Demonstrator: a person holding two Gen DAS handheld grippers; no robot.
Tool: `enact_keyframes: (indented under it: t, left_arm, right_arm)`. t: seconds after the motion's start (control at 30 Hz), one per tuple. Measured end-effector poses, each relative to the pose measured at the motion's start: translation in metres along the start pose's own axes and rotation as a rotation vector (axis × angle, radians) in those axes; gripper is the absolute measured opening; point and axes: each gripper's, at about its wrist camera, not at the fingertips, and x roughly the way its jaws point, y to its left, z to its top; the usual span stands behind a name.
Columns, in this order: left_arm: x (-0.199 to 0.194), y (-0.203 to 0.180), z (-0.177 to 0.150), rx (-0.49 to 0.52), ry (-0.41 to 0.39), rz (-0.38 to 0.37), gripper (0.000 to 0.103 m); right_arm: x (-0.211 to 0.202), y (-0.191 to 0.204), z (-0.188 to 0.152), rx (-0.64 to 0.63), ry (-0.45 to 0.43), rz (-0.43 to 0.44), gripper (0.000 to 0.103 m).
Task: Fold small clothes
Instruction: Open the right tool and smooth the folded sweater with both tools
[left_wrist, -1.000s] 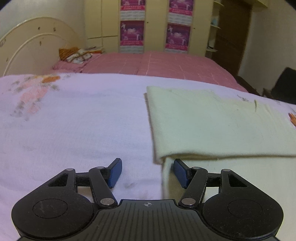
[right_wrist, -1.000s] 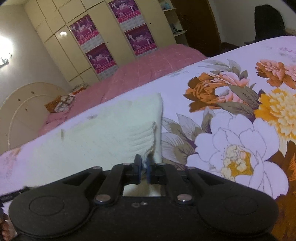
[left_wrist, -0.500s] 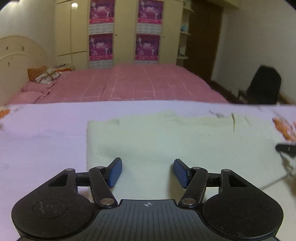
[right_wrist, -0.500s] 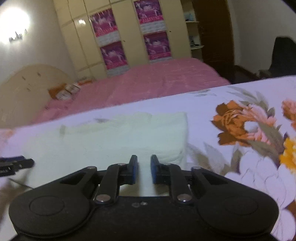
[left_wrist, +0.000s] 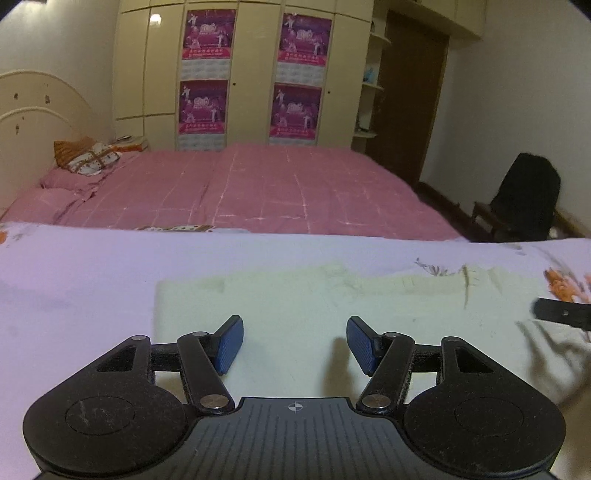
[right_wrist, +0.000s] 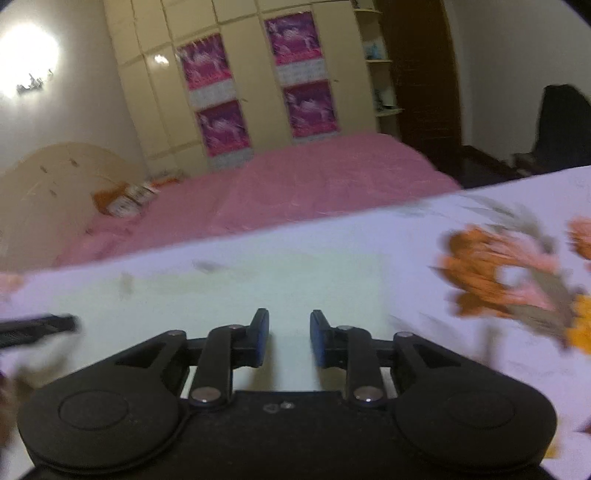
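right tongs (right_wrist: 289, 338) now apart, off cloth (right_wrist: 295, 280)

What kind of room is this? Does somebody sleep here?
It looks like a bedroom. There is a bed with a pink cover, a pillow by its curved headboard, and a tall wardrobe with pink posters behind it.

Dim warm indoor light. Left wrist view sharp; soft shadows under the jaws on the pale cloth (left_wrist: 295, 295). Right wrist view motion-blurred, floral sheet (right_wrist: 509, 266) right of the jaws smeared. Wall lamp (right_wrist: 29, 55) upper left blown out, probably the main source. Fisheye bends edges, corners black.
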Motion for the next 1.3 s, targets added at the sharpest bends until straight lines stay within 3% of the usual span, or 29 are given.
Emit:
enact_keyframes:
  t: [0.17, 0.3, 0.37, 0.43, 0.57, 0.67, 0.73, 0.83, 0.93, 1.03, 1.17, 1.3]
  left_arm:
    - [0.014, 0.009, -0.004, -0.044, 0.024, 0.017, 0.062]
    - [0.010, 0.025, -0.010, -0.056, 0.010, 0.023, 0.062]
    - [0.008, 0.040, -0.013, -0.065, 0.001, 0.018, 0.062]
    - [0.009, 0.051, -0.013, -0.073, -0.005, 0.009, 0.062]
    - [0.006, 0.049, -0.023, -0.023, -0.030, 0.017, 0.062]
    - [-0.007, 0.035, -0.018, -0.004, -0.034, 0.080, 0.062]
    - [-0.025, 0.019, -0.020, 0.005, -0.066, 0.035, 0.062]
    - [-0.035, -0.014, -0.034, 0.034, -0.047, -0.057, 0.062]
    - [-0.035, -0.043, -0.047, 0.093, -0.025, -0.076, 0.062]
    - [-0.038, -0.046, -0.053, 0.094, -0.025, -0.058, 0.062]
    - [-0.050, -0.021, -0.059, 0.053, -0.024, -0.022, 0.062]
    - [-0.055, 0.005, -0.062, 0.046, -0.032, -0.018, 0.062]
  right_arm:
    - [0.040, 0.055, 0.002, -0.061, 0.060, 0.092, 0.025]
    - [0.052, 0.075, -0.009, -0.159, 0.073, 0.089, 0.025]
    - [0.045, 0.068, -0.010, -0.204, 0.061, 0.065, 0.024]
    - [0.036, 0.052, -0.009, -0.228, 0.044, -0.026, 0.024]
    - [0.015, 0.000, -0.008, -0.178, 0.040, -0.161, 0.024]
    - [0.007, -0.010, -0.007, -0.150, 0.045, -0.164, 0.025]
    - [-0.005, -0.003, -0.005, -0.156, 0.016, -0.158, 0.027]
    - [-0.020, 0.020, -0.013, -0.171, 0.003, -0.066, 0.027]
    - [-0.021, 0.051, -0.025, -0.205, 0.031, 0.018, 0.026]
    - [-0.018, 0.070, -0.038, -0.218, 0.069, 0.061, 0.029]
    - [-0.021, 0.071, -0.047, -0.272, 0.082, 0.050, 0.033]
    - [-0.029, 0.037, -0.041, -0.273, 0.065, -0.084, 0.032]
